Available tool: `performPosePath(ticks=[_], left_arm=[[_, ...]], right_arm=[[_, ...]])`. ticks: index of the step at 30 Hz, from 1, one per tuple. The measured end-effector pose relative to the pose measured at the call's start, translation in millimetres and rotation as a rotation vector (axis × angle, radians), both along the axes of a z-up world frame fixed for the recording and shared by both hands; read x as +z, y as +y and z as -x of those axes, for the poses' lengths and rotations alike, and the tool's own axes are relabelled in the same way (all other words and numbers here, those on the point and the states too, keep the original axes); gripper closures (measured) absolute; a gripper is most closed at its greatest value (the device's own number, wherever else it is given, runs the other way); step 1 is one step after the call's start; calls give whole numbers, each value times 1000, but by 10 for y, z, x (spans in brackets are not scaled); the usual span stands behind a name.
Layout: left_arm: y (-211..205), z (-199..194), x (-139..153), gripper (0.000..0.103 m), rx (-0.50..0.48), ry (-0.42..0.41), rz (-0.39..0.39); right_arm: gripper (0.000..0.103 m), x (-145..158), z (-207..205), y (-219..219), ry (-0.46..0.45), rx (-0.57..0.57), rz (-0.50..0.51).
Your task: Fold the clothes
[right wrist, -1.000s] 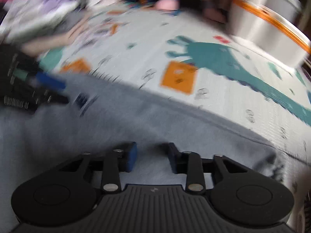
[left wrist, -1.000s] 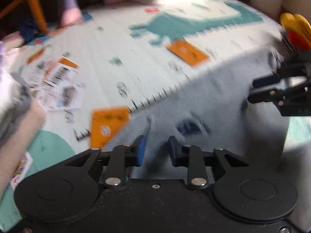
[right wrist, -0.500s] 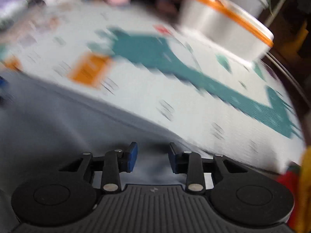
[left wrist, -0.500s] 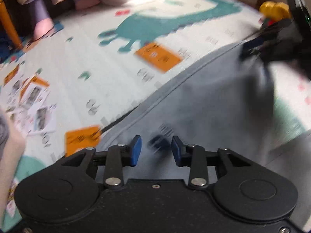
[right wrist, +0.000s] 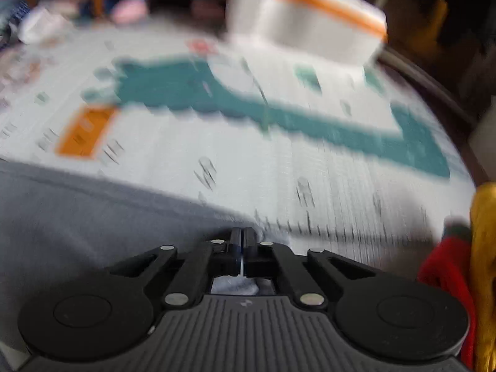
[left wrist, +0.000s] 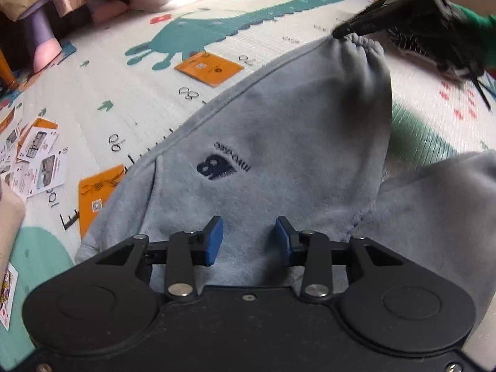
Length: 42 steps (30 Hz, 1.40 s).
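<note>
On the play mat (left wrist: pixel 279 31), my right gripper (right wrist: pixel 241 249) pinched the grey garment (left wrist: pixel 279 130), its cuff lifted mid-fold, while my left gripper (left wrist: pixel 248 240) gaped wide above it, ready to pin.

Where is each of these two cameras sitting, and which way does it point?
Left wrist: rides on the left gripper, looking over its open fingers at the grey garment on the play mat; the right gripper pinches a far corner.
Right wrist: rides on the right gripper, shut on the garment's edge, facing a white tub.
Shared: garment, mat.

Left claw (left wrist: pixel 248 241) open over grey-blue sweatpants (left wrist: pixel 279 142); right claw (left wrist: pixel 341 32) pinching bunched waistband corner above play mat (left wrist: pixel 130 86).
</note>
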<state>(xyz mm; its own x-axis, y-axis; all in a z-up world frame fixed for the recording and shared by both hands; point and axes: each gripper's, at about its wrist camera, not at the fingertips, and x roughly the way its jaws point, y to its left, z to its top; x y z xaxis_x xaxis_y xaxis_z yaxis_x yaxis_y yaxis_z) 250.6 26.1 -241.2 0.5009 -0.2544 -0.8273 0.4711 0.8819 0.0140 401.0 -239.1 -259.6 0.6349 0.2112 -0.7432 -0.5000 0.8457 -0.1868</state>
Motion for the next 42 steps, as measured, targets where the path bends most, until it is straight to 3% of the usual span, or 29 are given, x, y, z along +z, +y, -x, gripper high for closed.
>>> performPosePath(ticks=[2,4,6,8,12,13,15,17,20,24,30,34,36,38,39,40,42], left_arm=[[1,4,61,68,-6,-26,48],[29,-22,66,68,14,-25,50],[56,-47,71,68,35,-25,52],[83,-73,77,68,55,-25,55],[138,-124,87,68,96,-24,59],[152,-137,89,65,107,-24,60],[210,-215,-17,64,141,-5,-57],[316,-121,75,65,139,-28,0],[416,101,284,65,128,-74,86],[366,568,440,65,31,-134,32],[188,1284,324,65,-92,-91,26],[67,1539,215,65,-143,-66,27],[-7,1534,144,65,-142,-52,21],[-90,1480,39,64,-129,-33,0],[-122,1425,-75,60,-104,-12,-53],[-110,1408,-52,59,-75,-12,-30],[-86,1374,-6,67,-17,-12,15]], right_arm=[[91,67,210,146,-62,148,-15],[93,20,417,385,-35,321,-4],[94,-107,510,641,7,394,57],[96,-165,449,771,23,341,74],[95,48,54,566,34,102,-36],[95,37,23,523,20,90,15],[95,35,55,366,4,70,23],[92,54,119,179,-1,45,-5],[86,133,427,-46,3,117,5],[82,275,1082,-211,34,244,19],[82,363,2262,-280,142,423,51],[81,321,2768,-280,217,494,84],[81,251,2874,-305,246,471,96],[81,109,2797,-375,295,375,117],[82,66,2754,-430,314,346,108],[81,79,2739,-473,309,336,91],[80,163,2742,-519,266,301,98]])
